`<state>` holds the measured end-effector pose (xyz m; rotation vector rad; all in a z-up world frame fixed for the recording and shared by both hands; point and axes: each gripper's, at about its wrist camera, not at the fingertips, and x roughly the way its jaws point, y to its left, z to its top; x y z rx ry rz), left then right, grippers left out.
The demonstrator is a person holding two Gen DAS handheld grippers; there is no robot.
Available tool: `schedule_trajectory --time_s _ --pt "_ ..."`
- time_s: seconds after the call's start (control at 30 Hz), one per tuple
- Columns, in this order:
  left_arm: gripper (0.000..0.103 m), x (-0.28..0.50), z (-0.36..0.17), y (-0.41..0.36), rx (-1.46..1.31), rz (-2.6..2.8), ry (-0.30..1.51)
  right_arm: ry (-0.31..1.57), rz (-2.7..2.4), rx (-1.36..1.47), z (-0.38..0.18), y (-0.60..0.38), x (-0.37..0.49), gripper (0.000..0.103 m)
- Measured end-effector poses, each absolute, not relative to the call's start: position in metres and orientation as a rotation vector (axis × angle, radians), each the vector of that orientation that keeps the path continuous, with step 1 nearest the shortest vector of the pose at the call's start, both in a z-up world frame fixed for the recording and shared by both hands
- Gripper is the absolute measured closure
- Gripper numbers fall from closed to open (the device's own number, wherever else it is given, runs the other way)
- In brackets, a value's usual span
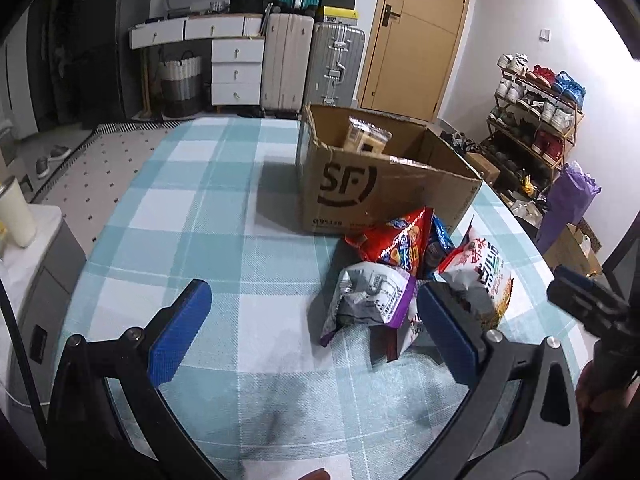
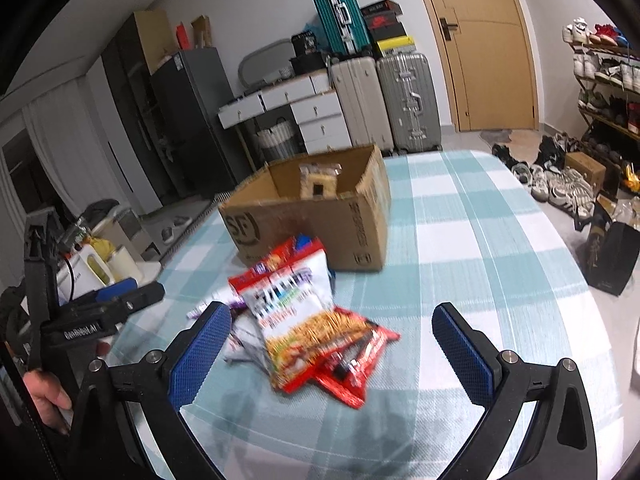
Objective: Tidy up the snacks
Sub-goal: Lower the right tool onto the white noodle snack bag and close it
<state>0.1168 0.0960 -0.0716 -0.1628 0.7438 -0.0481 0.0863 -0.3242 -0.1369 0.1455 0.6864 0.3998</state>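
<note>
Cardboard box [image 1: 384, 192] lies far; we keep both spread hand-held grippers [image 1: 316, 328] [image 2: 332, 344] low, pinching one snack packet [image 2: 296, 320] squarely.

Right wrist view: motion blur leaves the print on the white snack bag [image 2: 292, 296] unreadable. Left wrist view: the right finger [image 1: 448, 332] covers part of that bag [image 1: 486, 280]; box [image 1: 384, 196] contents mostly hidden.
</note>
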Motion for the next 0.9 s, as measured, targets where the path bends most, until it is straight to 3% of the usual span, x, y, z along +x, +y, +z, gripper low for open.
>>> schedule_trajectory --time_s 0.9 --pt "0.001 0.124 -0.107 0.09 -0.162 -0.056 0.833 0.794 0.508 0.131 -0.183 -0.283 0.151 0.001"
